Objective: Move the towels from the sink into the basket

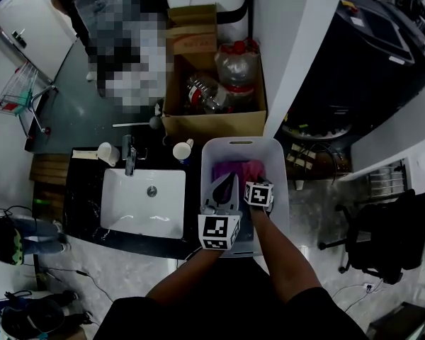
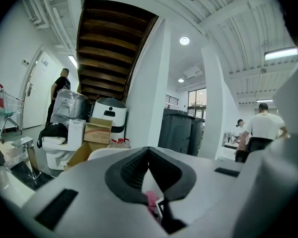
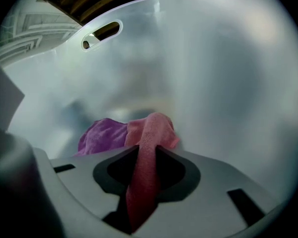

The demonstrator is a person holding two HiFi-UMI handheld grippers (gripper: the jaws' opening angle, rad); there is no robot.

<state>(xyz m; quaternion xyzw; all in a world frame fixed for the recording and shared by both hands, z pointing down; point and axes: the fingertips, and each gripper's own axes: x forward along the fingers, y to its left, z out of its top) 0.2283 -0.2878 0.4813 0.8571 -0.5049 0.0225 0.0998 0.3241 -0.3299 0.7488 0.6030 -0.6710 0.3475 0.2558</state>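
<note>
Well inside the basket (image 3: pixel 213 83), the right claw (image 3: pixel 145 150) was barely parted and pinched the pink towel (image 3: pixel 151 128). The towel's length ran straight ahead and down, ending just right of the purple towel (image 3: pixel 103 135). The left claw (image 2: pixel 148 149) hung closed and empty.

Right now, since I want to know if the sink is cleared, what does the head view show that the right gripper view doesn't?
Only the head view: the white sink, with no towel visible in it, the faucet, the cardboard box and the left tool over the basket. Only the right gripper view: the pink towel running between the jaws of the right tool, and a purple towel beside it. Both: the basket and towel cloth lying in it.
</note>
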